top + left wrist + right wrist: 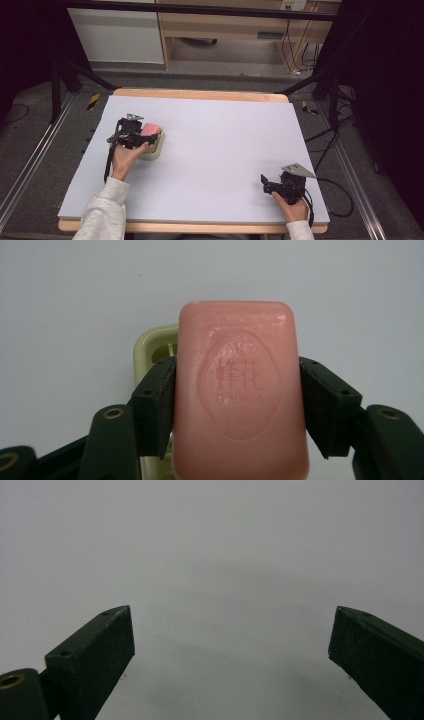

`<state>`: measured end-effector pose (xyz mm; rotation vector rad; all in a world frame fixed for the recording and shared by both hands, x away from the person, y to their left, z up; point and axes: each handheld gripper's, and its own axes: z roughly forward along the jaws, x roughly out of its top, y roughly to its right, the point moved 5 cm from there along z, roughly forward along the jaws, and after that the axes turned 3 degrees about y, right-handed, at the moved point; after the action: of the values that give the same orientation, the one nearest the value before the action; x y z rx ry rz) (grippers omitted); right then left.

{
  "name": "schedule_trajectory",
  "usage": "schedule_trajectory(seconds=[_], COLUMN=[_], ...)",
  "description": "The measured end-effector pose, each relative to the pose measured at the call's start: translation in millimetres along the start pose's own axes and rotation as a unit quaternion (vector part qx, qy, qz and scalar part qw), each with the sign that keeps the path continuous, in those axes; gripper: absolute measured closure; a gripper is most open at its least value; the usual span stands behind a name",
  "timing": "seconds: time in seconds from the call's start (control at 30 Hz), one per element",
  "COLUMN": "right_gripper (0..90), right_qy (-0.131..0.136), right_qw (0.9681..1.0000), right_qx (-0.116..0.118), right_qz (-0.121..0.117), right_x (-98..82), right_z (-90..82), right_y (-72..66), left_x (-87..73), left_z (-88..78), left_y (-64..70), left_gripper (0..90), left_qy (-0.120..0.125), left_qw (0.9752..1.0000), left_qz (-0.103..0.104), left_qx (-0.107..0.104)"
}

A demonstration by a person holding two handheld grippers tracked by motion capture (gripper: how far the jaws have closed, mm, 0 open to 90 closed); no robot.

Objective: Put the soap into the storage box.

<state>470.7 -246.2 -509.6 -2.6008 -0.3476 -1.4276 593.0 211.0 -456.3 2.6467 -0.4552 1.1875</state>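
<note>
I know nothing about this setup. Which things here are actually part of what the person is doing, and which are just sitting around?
In use:
- pink rectangular soap bar, clamped between the left gripper's jaws
- pale cream plastic soap dish, right under the bar
- right gripper, jaws apart, holding nothing

Just around:
- pale grey table cover
- light wooden furniture behind the table
- black cables on the floor

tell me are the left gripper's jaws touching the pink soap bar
Touching. The left gripper view shows the left gripper with both black jaws pressed flat against the sides of the pink soap bar, no gap.
</note>
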Motion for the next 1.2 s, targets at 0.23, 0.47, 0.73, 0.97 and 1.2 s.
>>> schedule_trajectory(seconds=[0.23, 0.47, 0.73, 0.97, 1.2], right_gripper=[4.8, 4.8, 4.8, 4.8, 4.8], right_qy=[0.0, 0.001, -0.001, -0.001, -0.001], right_qw=[1.0, 1.0, 1.0, 1.0, 1.0], right_qx=[0.001, 0.0, 0.002, 0.002, 0.0], right_qz=[0.001, -0.002, 0.002, 0.003, 0.001], right_x=[0.0, 0.0, 0.0, -0.1, -0.4], right_z=[-0.1, 0.0, -0.3, -0.4, -0.5], right_y=[-0.5, -0.3, -0.8, -1.0, -0.3], left_x=[-3.3, -8.1, -10.4, -13.6, -16.4], left_z=[4.7, 10.3, 12.9, 16.2, 20.1], left_y=[-4.0, -6.8, -7.3, -9.5, -8.5], left_gripper=[37.4, 37.3, 37.4, 37.4, 37.3], left_qy=[-0.006, -0.016, -0.022, -0.03, -0.036], left_qw=[1.0, 0.9998, 0.9997, 0.9995, 0.9992], left_qz=[-0.003, -0.005, -0.006, -0.004, 0.0], left_qx=[0.004, 0.008, 0.008, 0.013, 0.016])
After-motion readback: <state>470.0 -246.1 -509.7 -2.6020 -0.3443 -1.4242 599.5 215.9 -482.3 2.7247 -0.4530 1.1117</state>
